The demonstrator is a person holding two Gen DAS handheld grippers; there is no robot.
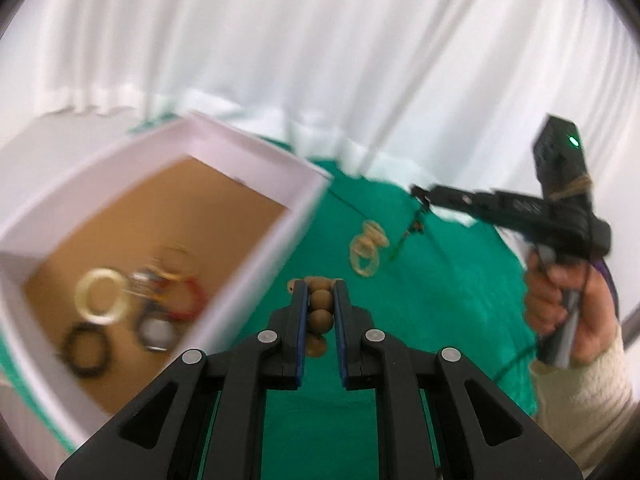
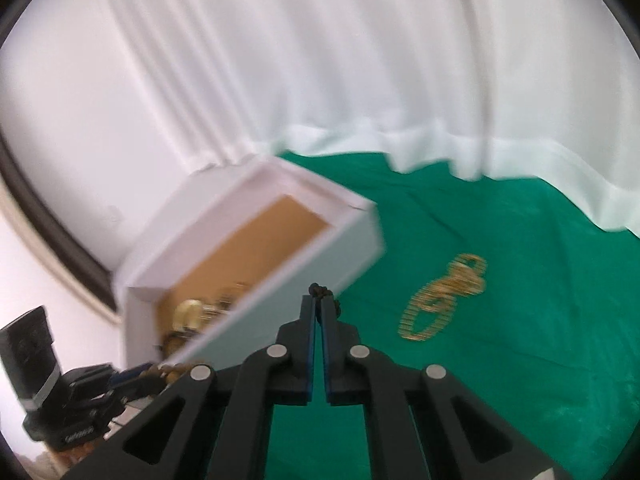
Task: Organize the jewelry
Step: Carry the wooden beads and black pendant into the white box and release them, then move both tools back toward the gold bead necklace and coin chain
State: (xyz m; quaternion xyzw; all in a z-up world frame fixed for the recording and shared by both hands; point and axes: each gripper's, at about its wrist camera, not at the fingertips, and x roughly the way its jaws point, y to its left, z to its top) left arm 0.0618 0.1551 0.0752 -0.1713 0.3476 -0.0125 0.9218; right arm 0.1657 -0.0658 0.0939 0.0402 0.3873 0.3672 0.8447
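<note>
My left gripper [image 1: 321, 292] is shut on a string of brown wooden beads [image 1: 320, 307], held above the green cloth beside the white box [image 1: 256, 152]. The box has a brown floor and holds several rings and bracelets [image 1: 100, 294]. My right gripper [image 2: 319, 300] is shut on a thin dark cord or chain [image 2: 319, 290]; in the left wrist view that gripper [image 1: 418, 192] hangs a small dark piece [image 1: 416, 226] over the cloth. A gold chain of rings [image 1: 368, 248] lies on the cloth, also in the right wrist view [image 2: 444, 298].
Green cloth [image 2: 520, 320] covers the table. White curtain [image 1: 320, 40] hangs behind. The white box [image 2: 352, 236] stands at the left in the right wrist view, with my left gripper [image 2: 132, 376] low at the left edge.
</note>
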